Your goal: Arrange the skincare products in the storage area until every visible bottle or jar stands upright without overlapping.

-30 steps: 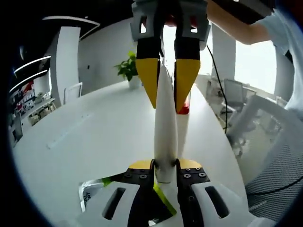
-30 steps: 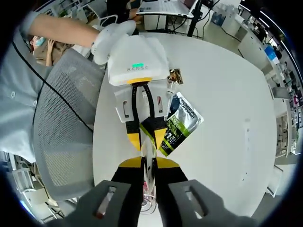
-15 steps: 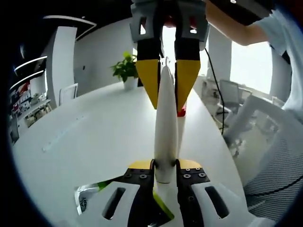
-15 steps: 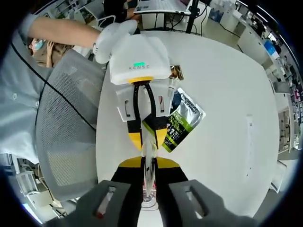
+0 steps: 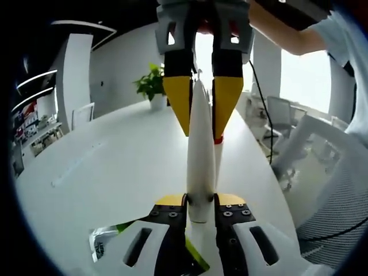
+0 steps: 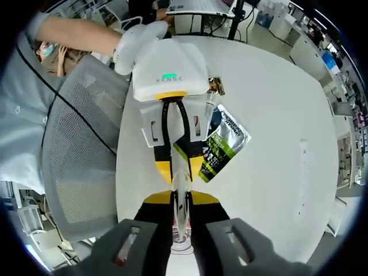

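Observation:
A slim white tube point(image 5: 200, 155) with a red part near its far end hangs above the white table point(image 5: 115, 167), held from both ends. My left gripper point(image 5: 201, 202) is shut on its near end. The yellow jaws of my right gripper point(image 5: 201, 121) come down from above and are shut on its far end. In the right gripper view the same tube point(image 6: 180, 185) runs from my right gripper point(image 6: 181, 199) up to my left gripper point(image 6: 181, 171). A green and silver pouch point(image 6: 222, 148) lies flat on the table just beside the left gripper.
The pouch point(image 5: 106, 240) lies at the table's near edge under my left gripper. A small brown packet point(image 6: 216, 89) lies further along the table point(image 6: 276, 115). A potted plant point(image 5: 152, 86) stands at the far end. A grey mesh chair point(image 6: 80, 149) is close to the table's edge.
Both grippers keep their hold on the tube. The views have shifted a little, and the right gripper's jaws sit slightly higher in the left gripper view.

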